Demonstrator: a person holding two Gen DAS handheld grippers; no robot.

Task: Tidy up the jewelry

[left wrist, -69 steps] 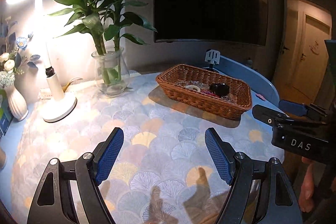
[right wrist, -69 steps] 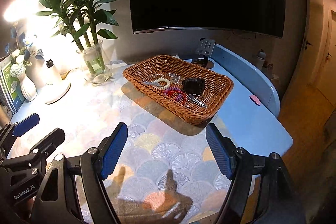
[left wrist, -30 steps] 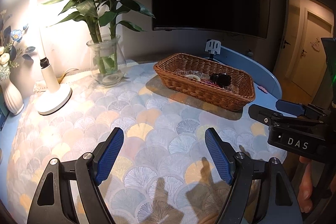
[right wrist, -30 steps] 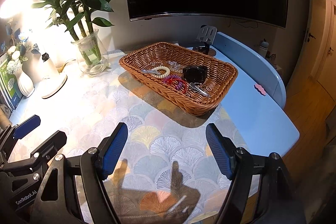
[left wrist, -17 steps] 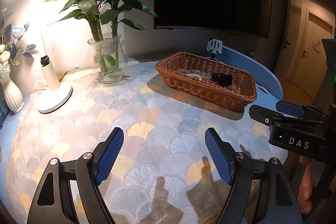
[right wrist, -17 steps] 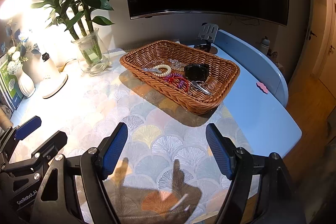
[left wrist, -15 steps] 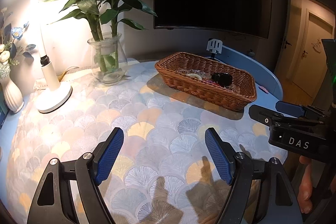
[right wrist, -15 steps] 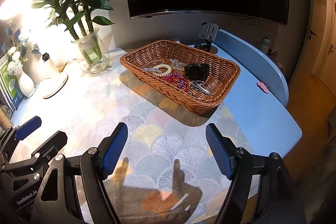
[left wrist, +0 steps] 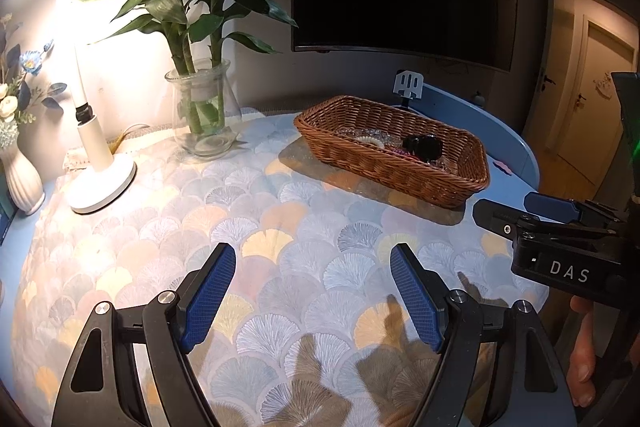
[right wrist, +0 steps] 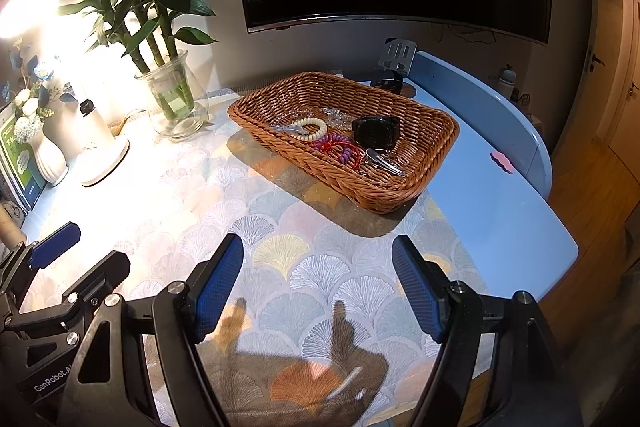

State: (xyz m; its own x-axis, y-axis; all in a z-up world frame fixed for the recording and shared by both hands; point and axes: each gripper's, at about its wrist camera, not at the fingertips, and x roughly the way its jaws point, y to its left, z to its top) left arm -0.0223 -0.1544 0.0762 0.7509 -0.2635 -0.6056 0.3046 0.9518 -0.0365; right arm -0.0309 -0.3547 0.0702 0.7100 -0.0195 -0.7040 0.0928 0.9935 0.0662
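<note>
A brown wicker basket (right wrist: 420, 179) stands on the patterned tablecloth, far right of centre; it also shows in the left wrist view (left wrist: 384, 171). Inside lie a cream bead bracelet (right wrist: 310, 130), red and purple coil hair ties (right wrist: 340, 149), a black watch (right wrist: 376, 131), a silver hair clip (right wrist: 384, 161) and clear sparkly pieces (right wrist: 334, 115). My left gripper (left wrist: 312, 267) is open and empty, low over the cloth, well short of the basket. My right gripper (right wrist: 318, 263) is open and empty, just in front of the basket's near corner.
A glass vase with bamboo (left wrist: 202, 115) and a lit white desk lamp (left wrist: 100, 179) stand at the back left, with a white flower vase (left wrist: 22, 175) beside them. A phone stand (right wrist: 396, 61) sits behind the basket. The blue table edge (right wrist: 560, 239) runs along the right.
Both grippers have drifted slightly, so the basket sits a little further right in the views. Both stay open and empty. Nothing on the table has moved.
</note>
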